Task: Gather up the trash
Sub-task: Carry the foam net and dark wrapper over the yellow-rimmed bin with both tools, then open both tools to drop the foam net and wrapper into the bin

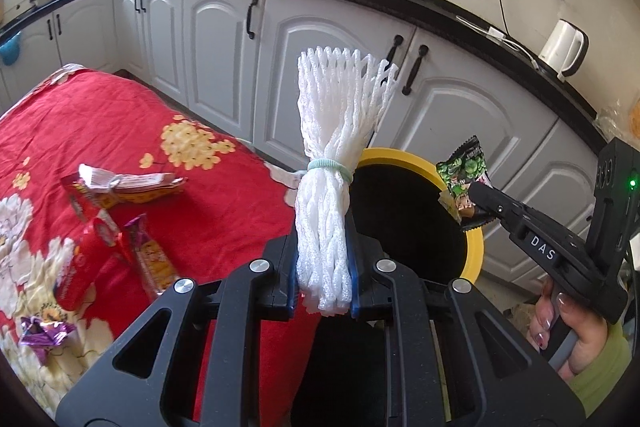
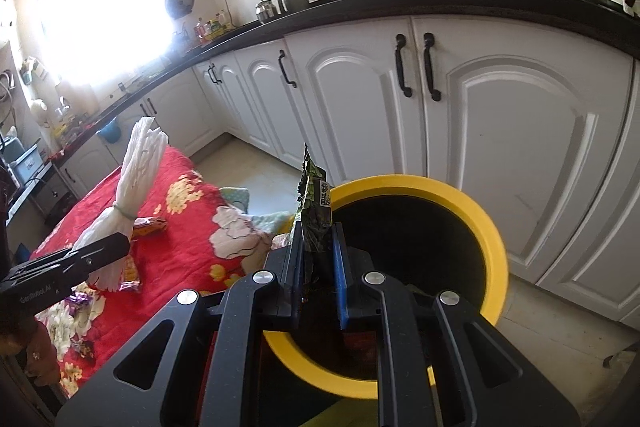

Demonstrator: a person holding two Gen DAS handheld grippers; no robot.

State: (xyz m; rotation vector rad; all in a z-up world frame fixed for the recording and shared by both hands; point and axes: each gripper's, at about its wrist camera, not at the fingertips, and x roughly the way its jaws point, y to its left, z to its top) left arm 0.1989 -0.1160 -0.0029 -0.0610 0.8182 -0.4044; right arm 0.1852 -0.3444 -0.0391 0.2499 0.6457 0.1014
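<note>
My left gripper (image 1: pixel 324 267) is shut on a white foam net bundle (image 1: pixel 340 131) tied with a pale green band, held upright beside the yellow-rimmed bin (image 1: pixel 460 179). The bundle also shows in the right wrist view (image 2: pixel 132 171). My right gripper (image 2: pixel 316 259) is shut on a green snack wrapper (image 2: pixel 314 207), held over the near edge of the bin (image 2: pixel 480 211). In the left wrist view the right gripper (image 1: pixel 476 203) holds the wrapper (image 1: pixel 466 173) above the bin's right rim.
A red flowered cloth (image 1: pixel 132 131) covers the table, with several wrappers on it: a red-yellow packet (image 1: pixel 120 187), a red pouch (image 1: pixel 84 267), an orange snack bag (image 1: pixel 154 263), a purple wrapper (image 1: pixel 42 333). White cabinets (image 1: pixel 328 39) and a black counter stand behind. A white kettle (image 1: pixel 562 45) stands on the counter.
</note>
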